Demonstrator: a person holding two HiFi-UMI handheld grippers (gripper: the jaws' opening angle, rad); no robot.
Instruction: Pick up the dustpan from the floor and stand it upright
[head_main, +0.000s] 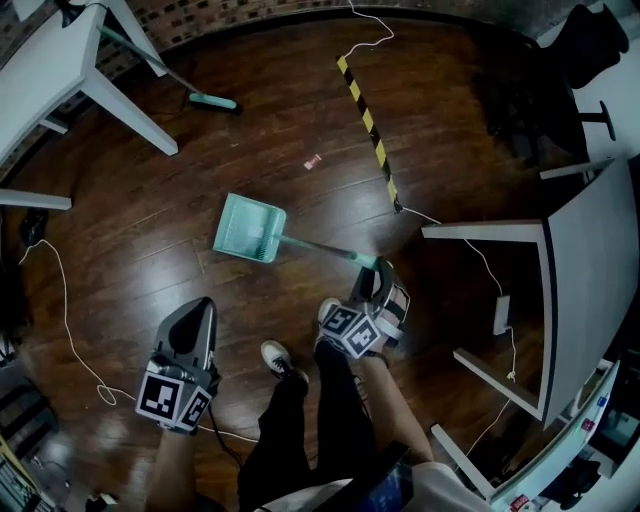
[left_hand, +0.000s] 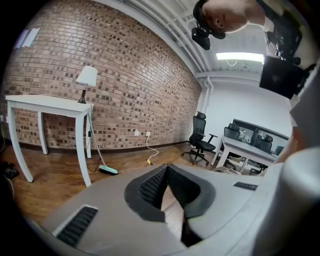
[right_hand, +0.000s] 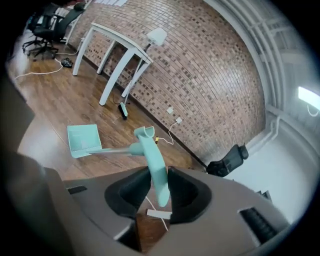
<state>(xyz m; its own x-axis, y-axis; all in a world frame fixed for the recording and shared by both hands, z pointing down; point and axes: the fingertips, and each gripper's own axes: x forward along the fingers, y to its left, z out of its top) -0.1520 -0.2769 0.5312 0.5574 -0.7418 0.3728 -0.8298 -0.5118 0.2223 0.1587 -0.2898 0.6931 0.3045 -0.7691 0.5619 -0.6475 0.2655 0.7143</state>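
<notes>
The teal dustpan (head_main: 248, 228) has its pan low over the dark wood floor, and its long thin handle runs right toward me. I cannot tell whether the pan touches the floor. My right gripper (head_main: 374, 272) is shut on the thick teal grip end of the handle. In the right gripper view that grip (right_hand: 155, 167) stands between the pads of the right gripper (right_hand: 159, 187), with the pan (right_hand: 83, 138) out at the left. My left gripper (head_main: 200, 305) hovers left of my legs, away from the dustpan. In the left gripper view the left gripper (left_hand: 167, 172) has its pads meeting at the tip, with nothing between them.
A teal broom (head_main: 213, 101) leans by a white table (head_main: 40, 70) at the far left. A yellow-black strip (head_main: 367, 125) and a small scrap (head_main: 313, 161) lie beyond the pan. A white desk (head_main: 590, 270) stands right, cables (head_main: 65, 300) trail left, my shoe (head_main: 278, 358) is below.
</notes>
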